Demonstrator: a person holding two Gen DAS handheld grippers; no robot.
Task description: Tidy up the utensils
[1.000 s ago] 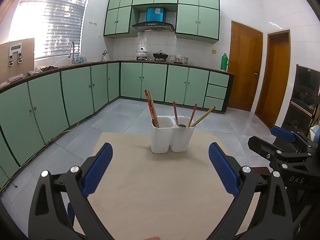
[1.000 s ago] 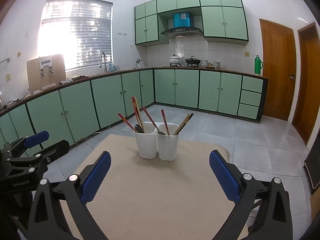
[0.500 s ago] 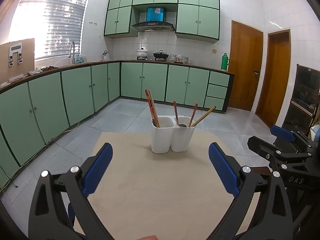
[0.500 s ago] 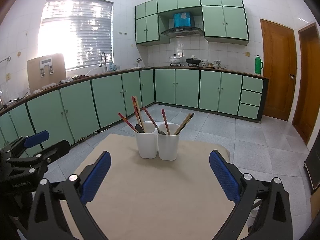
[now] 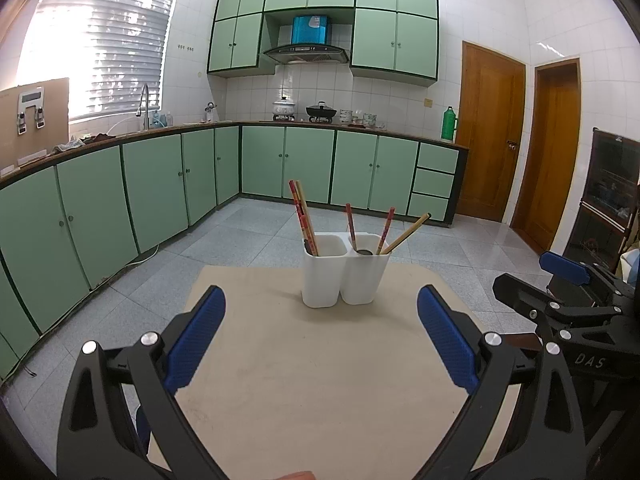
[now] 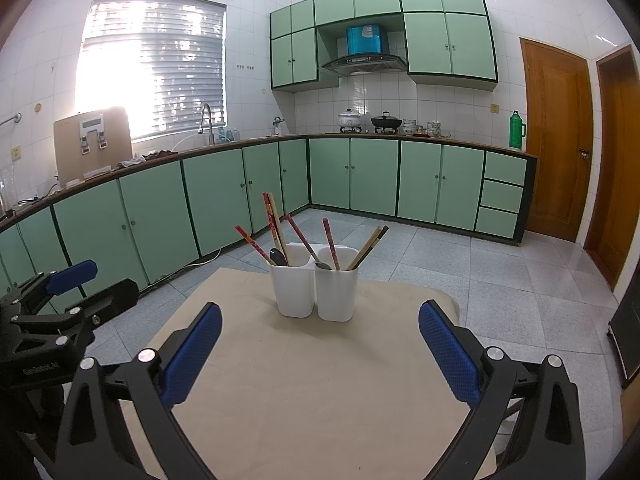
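A white two-compartment utensil holder (image 5: 344, 270) (image 6: 314, 288) stands toward the far end of a beige table (image 5: 320, 380) (image 6: 312, 392). Red and wooden chopsticks (image 5: 303, 216) (image 6: 273, 220) and two spoons (image 6: 279, 257) stick out of both compartments. My left gripper (image 5: 320, 338) hovers over the table short of the holder, open, nothing between its blue pads. My right gripper (image 6: 320, 346) is likewise open and empty, facing the holder. Each gripper shows at the edge of the other's view: the right gripper (image 5: 568, 280), the left gripper (image 6: 60, 284).
Green kitchen cabinets (image 5: 160, 196) run along the left and back walls, with a sink, pots and a green flask (image 5: 449, 124) on the counter. Two wooden doors (image 5: 492, 136) stand at the right. Grey tiled floor surrounds the table.
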